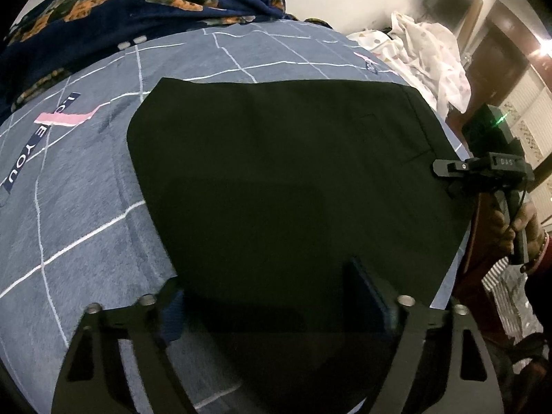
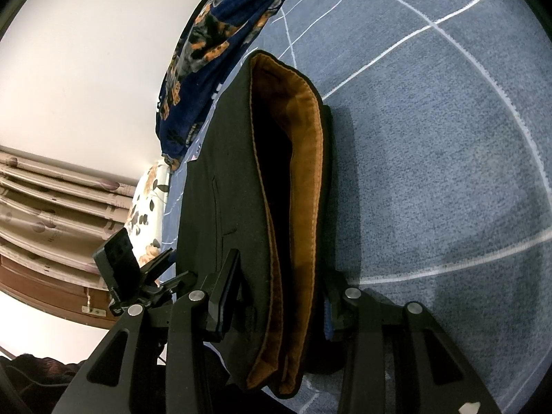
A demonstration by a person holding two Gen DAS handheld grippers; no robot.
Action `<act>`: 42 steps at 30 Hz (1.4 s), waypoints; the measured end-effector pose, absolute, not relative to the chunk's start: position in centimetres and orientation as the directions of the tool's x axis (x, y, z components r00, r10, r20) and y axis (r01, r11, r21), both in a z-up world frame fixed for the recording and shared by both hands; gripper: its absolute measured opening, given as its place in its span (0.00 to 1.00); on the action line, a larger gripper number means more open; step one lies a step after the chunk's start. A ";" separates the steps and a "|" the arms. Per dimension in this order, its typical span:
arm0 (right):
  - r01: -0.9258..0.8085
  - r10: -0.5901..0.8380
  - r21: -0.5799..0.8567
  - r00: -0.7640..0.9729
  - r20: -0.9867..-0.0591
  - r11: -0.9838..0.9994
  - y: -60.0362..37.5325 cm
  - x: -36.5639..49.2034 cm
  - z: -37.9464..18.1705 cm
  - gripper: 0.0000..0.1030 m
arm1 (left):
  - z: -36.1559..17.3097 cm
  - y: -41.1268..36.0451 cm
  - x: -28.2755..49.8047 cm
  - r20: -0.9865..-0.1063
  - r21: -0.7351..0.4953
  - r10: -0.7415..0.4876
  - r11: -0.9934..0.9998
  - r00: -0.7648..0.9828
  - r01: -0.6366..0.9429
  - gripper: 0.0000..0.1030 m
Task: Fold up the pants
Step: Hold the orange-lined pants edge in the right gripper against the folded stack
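On the grey-blue checked bedsheet (image 1: 86, 227), my right gripper (image 2: 279, 307) clamps the folded black brown-lined pants (image 1: 283, 172); my left gripper (image 1: 276, 307) jaws straddle them, released

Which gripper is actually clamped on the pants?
The right gripper: its fingers pinch the pants at the brown-lined edge. The left gripper stands open over them.

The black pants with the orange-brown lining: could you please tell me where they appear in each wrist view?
Left wrist view: the black pants fill the centre, lying flat on the grey-blue grid bedsheet.
Right wrist view: the black pants run up the centre, lining showing.
Shared landmark: the navy floral blanket, beyond the pants.
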State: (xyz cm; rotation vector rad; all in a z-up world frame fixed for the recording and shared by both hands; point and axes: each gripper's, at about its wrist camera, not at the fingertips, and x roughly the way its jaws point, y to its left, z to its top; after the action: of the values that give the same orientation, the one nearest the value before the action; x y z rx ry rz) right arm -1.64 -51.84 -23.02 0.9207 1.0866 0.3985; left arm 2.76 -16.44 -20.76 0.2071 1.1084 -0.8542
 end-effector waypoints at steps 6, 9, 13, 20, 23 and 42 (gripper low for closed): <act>0.151 0.684 0.802 0.447 -0.577 0.578 -51.8 -1.7 -23.0 0.35 | -20.2 -14.8 4.2 -0.830 -0.332 -0.540 0.681 0.141 0.653 0.33; 0.150 0.683 0.802 0.448 -0.577 0.579 -51.8 -1.7 -23.0 0.35 | -20.2 -14.4 4.5 -0.818 -0.374 -0.563 0.672 0.113 0.640 0.31; 0.152 0.683 0.802 0.449 -0.577 0.578 -51.8 -1.7 -23.1 0.35 | -20.7 -13.3 5.8 -0.780 -0.493 -0.624 0.654 0.042 0.574 0.31; 0.157 0.684 0.805 0.452 -0.573 0.572 -51.8 -1.6 -23.1 0.35 | -22.1 -10.5 8.0 -0.555 -0.796 -0.809 0.450 -0.192 0.404 0.31; 0.157 0.684 0.806 0.452 -0.573 0.571 -51.7 -1.6 -23.1 0.35 | -24.0 -9.8 8.7 -0.465 -0.876 -0.841 0.394 -0.277 0.276 0.31; 0.158 0.684 0.808 0.456 -0.570 0.568 -51.8 -1.8 -23.3 0.35 | -24.6 -13.5 8.6 -0.573 -0.816 -0.788 0.525 -0.225 0.241 0.31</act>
State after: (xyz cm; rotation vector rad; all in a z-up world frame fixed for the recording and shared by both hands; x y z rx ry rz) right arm -1.79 -51.78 -23.33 0.9427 1.0764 0.3913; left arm 8.62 -13.53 -24.56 -0.4919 1.5106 -1.0250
